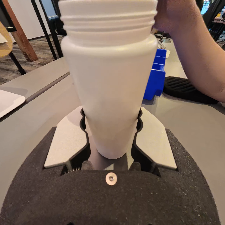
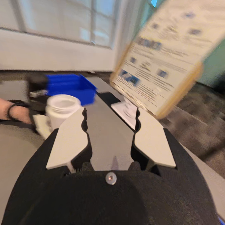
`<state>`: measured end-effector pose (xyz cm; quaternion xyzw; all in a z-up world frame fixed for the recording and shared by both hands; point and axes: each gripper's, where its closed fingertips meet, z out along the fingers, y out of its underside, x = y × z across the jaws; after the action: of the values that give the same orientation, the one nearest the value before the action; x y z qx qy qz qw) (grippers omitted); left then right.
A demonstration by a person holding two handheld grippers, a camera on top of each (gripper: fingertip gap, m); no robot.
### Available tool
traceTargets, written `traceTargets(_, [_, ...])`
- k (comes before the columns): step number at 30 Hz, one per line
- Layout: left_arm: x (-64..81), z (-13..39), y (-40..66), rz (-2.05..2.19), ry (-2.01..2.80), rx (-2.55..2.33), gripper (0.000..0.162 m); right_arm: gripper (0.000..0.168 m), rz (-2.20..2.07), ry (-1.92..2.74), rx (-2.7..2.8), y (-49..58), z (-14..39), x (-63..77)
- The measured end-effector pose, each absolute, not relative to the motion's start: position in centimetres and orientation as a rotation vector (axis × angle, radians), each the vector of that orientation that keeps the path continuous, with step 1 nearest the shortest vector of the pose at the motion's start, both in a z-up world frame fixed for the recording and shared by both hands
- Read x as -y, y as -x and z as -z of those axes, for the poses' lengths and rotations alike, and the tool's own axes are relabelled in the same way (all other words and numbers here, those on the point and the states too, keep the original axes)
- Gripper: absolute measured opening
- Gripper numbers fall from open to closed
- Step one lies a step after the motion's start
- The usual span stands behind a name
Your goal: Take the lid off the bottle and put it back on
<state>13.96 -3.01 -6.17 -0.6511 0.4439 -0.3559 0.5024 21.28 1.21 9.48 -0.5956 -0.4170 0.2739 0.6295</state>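
One lidless white bottle clamped in left hand-held gripper; right hand-held gripper agape, empty

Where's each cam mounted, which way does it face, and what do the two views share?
Left wrist view: on the left tongs, facing forward along the fingers; they clamp the open white bottle; a forearm shows at right.
Right wrist view: on the right tongs, open and empty, facing across the grey table toward a blurred page stand.
Shared: bottle, blue bin.

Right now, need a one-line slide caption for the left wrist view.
Left tool clamps the lidless white bottle upright on the grey table, blue bin behind.
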Motion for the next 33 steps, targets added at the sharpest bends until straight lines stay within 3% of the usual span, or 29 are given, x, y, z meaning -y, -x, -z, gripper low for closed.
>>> traceTargets(6, [1.4, 6.2, -12.6, 0.772, 1.606, -0.997, 0.083, 0.091, -1.026, 1.220, 1.043, -14.0, -7.9, 3.1])
traceTargets(15, [0.6, 6.2, -12.0, 0.719, 1.612, -0.958, 0.083, 0.100, -0.891, 1.439, 1.006, -10.1, -1.6, 1.1])
traceTargets(25, [0.4, 6.3, -11.8, 0.714, 1.619, -0.950, 0.083, 0.098, -0.899, 1.540, 0.959, -9.2, 2.4, 0.1])
traceTargets(33, [0.4, 6.2, -11.8, 0.715, 1.618, -0.946, 0.083, 0.084, -0.929, 1.525, 0.960, -8.8, 3.5, 0.4])
